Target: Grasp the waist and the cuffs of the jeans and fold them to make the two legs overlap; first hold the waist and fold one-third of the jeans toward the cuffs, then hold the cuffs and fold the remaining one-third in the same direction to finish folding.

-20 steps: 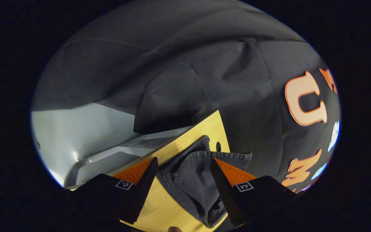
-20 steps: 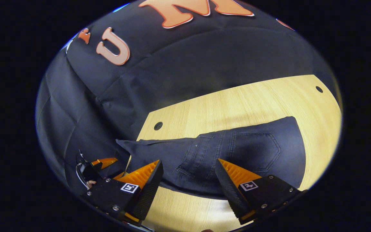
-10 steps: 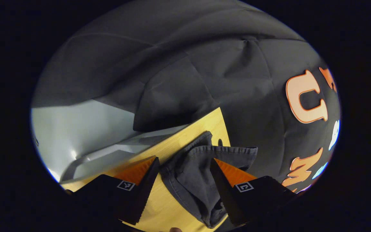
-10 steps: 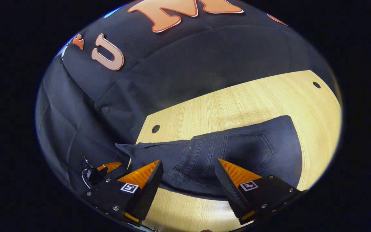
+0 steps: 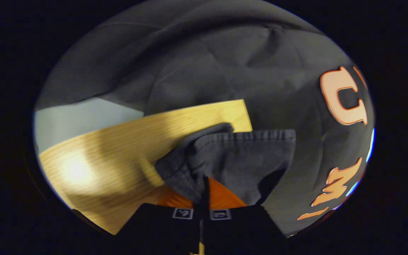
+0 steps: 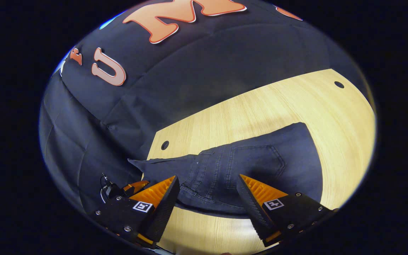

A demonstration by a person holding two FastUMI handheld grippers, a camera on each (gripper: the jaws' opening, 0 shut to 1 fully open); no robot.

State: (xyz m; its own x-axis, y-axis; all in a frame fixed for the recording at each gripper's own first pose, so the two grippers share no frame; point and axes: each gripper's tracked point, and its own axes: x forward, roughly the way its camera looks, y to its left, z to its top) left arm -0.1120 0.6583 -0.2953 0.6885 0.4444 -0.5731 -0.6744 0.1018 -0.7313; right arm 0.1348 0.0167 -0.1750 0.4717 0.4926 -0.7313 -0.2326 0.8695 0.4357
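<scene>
Left gripper view: my left gripper (image 5: 204,184) is pinched tight on a cuff of the jeans (image 6: 253,170) at the table (image 6: 260,109) corner. My right gripper (image 6: 207,193) gapes over the waist, ungripped; lifting now could drag the legs askew.

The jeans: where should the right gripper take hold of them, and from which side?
Probably the waist edge of the jeans, the folded rim nearest the open right gripper, coming in low from the table's near side. That rim sits slightly proud of the wood, so one finger could slip under. The left gripper is shut on the cuff.
</scene>
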